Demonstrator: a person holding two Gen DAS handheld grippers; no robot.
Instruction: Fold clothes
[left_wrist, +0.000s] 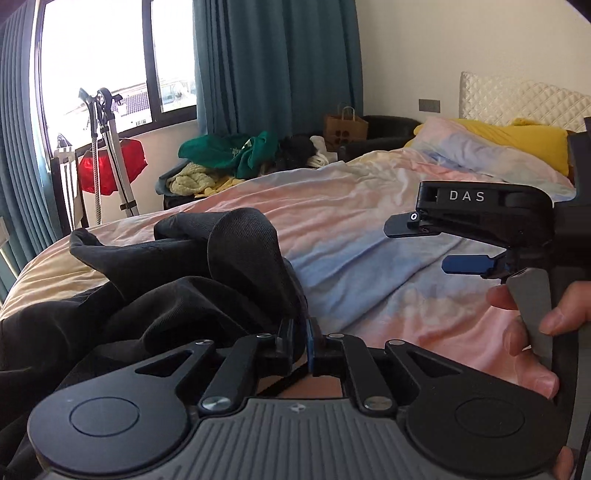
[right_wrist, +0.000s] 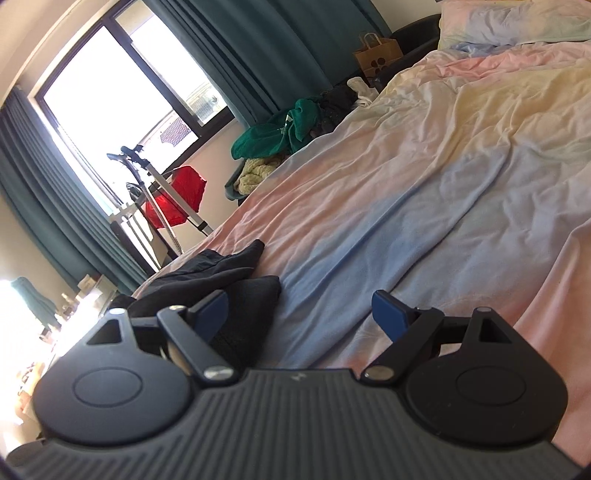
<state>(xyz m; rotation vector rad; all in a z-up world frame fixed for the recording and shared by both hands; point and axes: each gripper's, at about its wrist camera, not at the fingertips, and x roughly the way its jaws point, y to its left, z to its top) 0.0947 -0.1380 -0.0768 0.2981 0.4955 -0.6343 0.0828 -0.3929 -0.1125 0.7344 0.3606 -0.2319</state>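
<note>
- Black fabric, a crumpled garment (left_wrist: 177, 280), lay bunched on the near left part of the bed, on the pastel pink, blue and yellow bedsheet (left_wrist: 369, 236).
- The left gripper (left_wrist: 303, 332) had its jaws pressed together on a raised fold of that garment, the cloth rising in a peak just above the fingertips.
- The right gripper (right_wrist: 299, 314) hung over the sheet with its blue-padded fingers (right_wrist: 388, 314) spread wide and nothing between them; the garment's edge lay just beside its left finger.
- In the left wrist view the right gripper (left_wrist: 436, 245) showed at the right, held by a hand (left_wrist: 532, 317) on its grey trigger.
- Beyond the bed, a green cloth (left_wrist: 236, 151) topped a laundry pile near teal curtains (left_wrist: 273, 62), with a brown paper bag (left_wrist: 345, 127) close by.
</note>
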